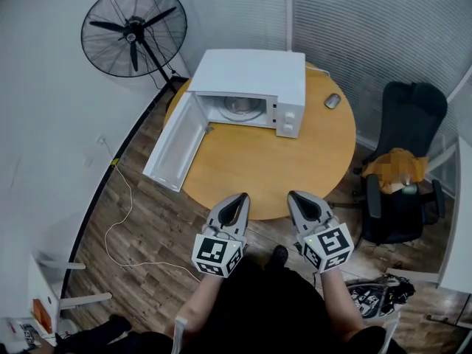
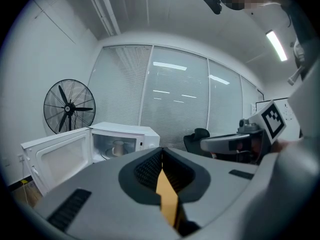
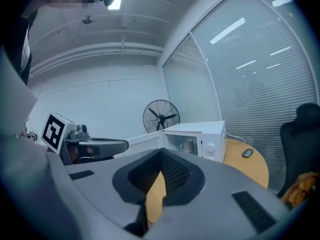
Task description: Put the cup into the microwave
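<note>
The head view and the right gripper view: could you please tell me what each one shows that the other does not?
Only the head view shows the wooden plank floor with a thin white cable lying on it. Only the right gripper view shows the pale handled cup standing inside the white microwave, and the white ceiling. Both show that microwave with its door open, the round wooden table, the black standing fan, the small dark mouse, the black office chair and the left gripper.
</note>
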Motion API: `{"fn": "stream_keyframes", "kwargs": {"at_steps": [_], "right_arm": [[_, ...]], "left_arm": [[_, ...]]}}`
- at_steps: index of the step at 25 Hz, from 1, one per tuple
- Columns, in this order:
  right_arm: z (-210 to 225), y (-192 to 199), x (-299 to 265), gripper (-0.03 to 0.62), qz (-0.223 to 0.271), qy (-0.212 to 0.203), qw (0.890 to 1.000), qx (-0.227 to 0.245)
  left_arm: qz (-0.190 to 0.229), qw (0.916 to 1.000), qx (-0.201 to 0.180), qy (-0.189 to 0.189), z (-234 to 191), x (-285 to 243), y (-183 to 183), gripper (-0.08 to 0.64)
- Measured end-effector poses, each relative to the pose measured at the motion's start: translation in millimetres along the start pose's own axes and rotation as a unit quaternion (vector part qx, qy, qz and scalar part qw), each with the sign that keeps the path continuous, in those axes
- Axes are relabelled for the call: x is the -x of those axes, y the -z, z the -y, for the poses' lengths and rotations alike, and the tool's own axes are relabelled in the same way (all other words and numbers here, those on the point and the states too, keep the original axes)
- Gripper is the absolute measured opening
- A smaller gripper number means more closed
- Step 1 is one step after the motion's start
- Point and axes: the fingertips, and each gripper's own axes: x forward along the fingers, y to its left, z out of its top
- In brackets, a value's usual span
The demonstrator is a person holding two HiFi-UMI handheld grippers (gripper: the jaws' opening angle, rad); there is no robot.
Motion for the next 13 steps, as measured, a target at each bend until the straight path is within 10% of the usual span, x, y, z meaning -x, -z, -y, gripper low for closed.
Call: {"fn": "stream_keyframes", "kwargs": {"at_steps": [13], "right_arm": [[-2.9,3.3,-5.0,0.008,-0.005,-0.010,1.000,0.004]], "left_arm": [[-0.009,0.9999,-0.002,-0.006,-4.8,-1.6,6.2,-0.003]]}}
